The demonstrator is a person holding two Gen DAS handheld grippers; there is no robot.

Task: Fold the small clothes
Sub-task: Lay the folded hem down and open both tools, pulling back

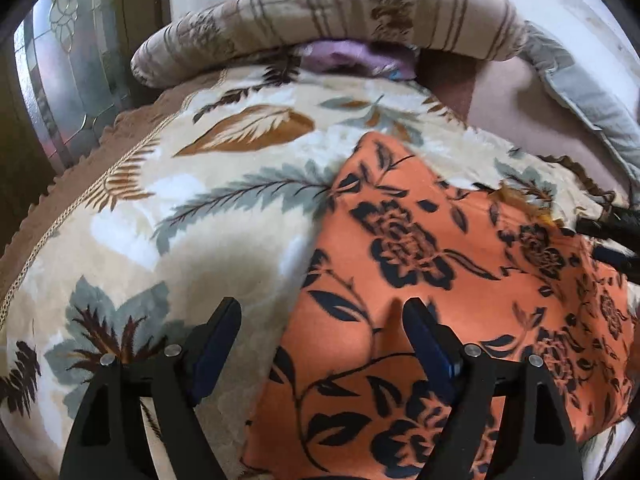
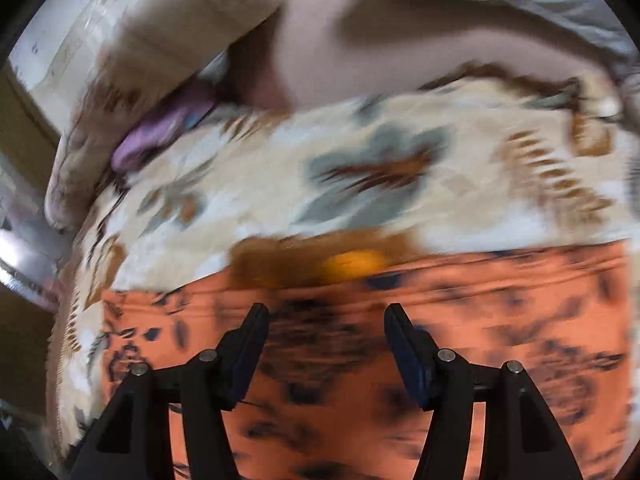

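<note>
Tongs, left gripper (image 1: 322,316): jaws wide apart, nothing between, hovering over garment's left edge. Tongs, right gripper (image 2: 323,322): jaws apart, empty, above same garment; view badly smeared.
Item: orange floral garment (image 1: 420,280), black flower print. Loc: flat on leaf-print blanket (image 1: 208,208), right-near part of bed.
Status, est.: looks part-folded; straight left edge and neat far corner suggest at least one fold made, layers not countable. Left to do, est.: one more fold plus smoothing.
Orientation: long axis runs near-to-far in left view, leaning slightly left at far end. Far corner points toward striped bolster (image 1: 320,12).
</note>
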